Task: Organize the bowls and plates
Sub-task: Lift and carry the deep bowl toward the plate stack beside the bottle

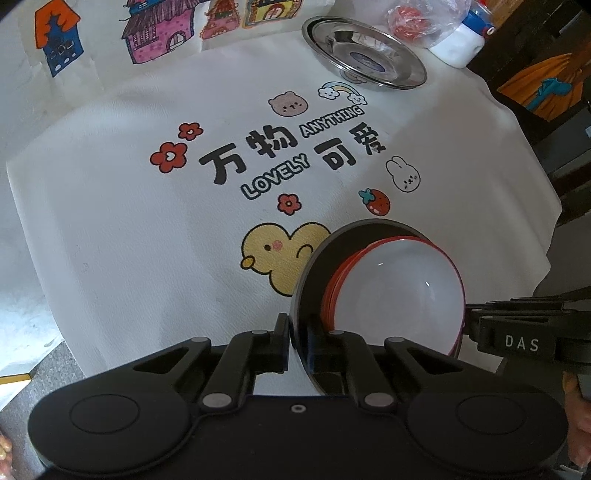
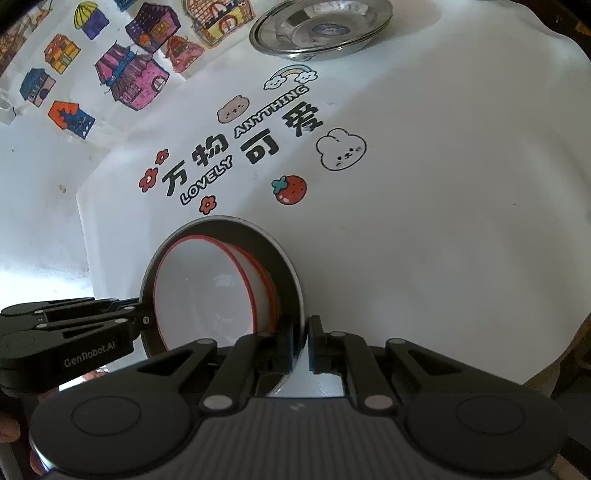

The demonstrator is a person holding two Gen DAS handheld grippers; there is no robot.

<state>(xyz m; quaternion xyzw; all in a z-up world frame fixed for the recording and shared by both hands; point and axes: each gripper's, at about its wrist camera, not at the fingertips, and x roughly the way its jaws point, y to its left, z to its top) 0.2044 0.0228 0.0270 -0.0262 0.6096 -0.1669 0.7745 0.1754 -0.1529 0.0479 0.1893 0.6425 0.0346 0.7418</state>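
A dark round plate (image 1: 317, 266) carries nested white bowls with red rims (image 1: 399, 288) and is tilted just above the white printed tablecloth. My left gripper (image 1: 297, 332) is shut on the plate's left rim. From the right side, my right gripper (image 1: 469, 321) grips the opposite rim. In the right wrist view the same plate (image 2: 284, 266) and bowls (image 2: 207, 291) show, with my right gripper (image 2: 306, 339) shut on the near rim and my left gripper (image 2: 146, 317) clamped on the far left rim. A stack of steel plates (image 1: 364, 51) (image 2: 321, 29) sits at the far side of the table.
A clear plastic bag with red items (image 1: 417, 22) and a white bottle with a blue cap (image 1: 461, 44) lie beyond the steel plates. The tablecloth (image 1: 147, 221) drops off at the right edge, with dark furniture past it. Colourful house drawings cover the far left.
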